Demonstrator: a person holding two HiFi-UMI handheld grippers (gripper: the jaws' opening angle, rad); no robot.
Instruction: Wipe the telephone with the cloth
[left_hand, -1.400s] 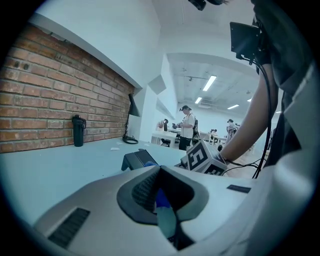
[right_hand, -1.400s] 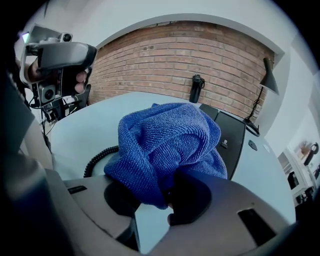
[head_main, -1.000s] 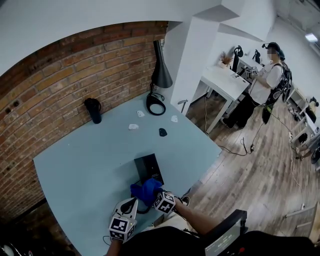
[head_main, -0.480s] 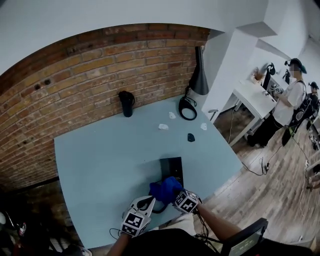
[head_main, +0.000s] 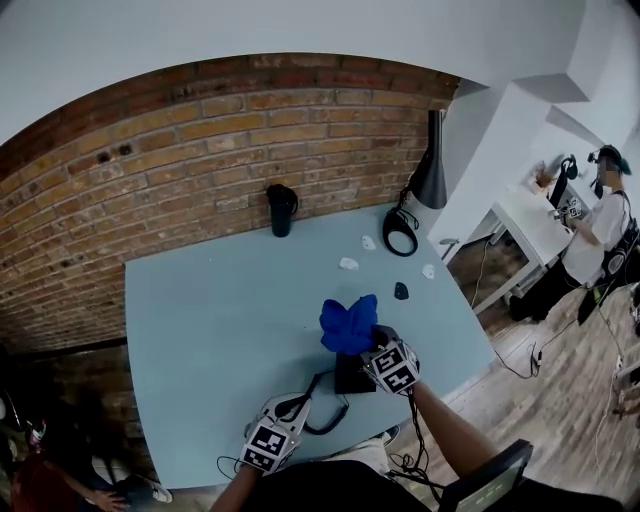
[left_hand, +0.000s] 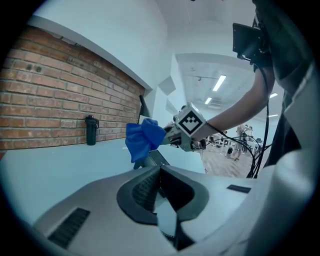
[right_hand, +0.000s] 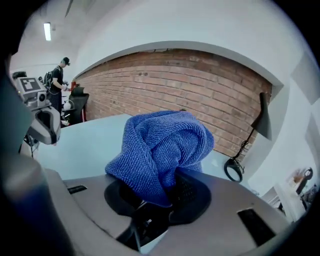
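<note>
Item: R gripper (head_main: 368, 348) clamped on cloth (head_main: 350, 322), held aloft; telephone (head_main: 348, 379) just beneath, toward me. L gripper (head_main: 291, 407): jaws together, farther off.

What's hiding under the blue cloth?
A black telephone sits on the table, just below the cloth pinched in the right tool. The cloth and tool cover most of the telephone, so its buttons can't be seen.

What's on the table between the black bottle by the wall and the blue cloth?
Nothing: the head view shows bare table between bottle and cloth, which the right gripper holds.
</note>
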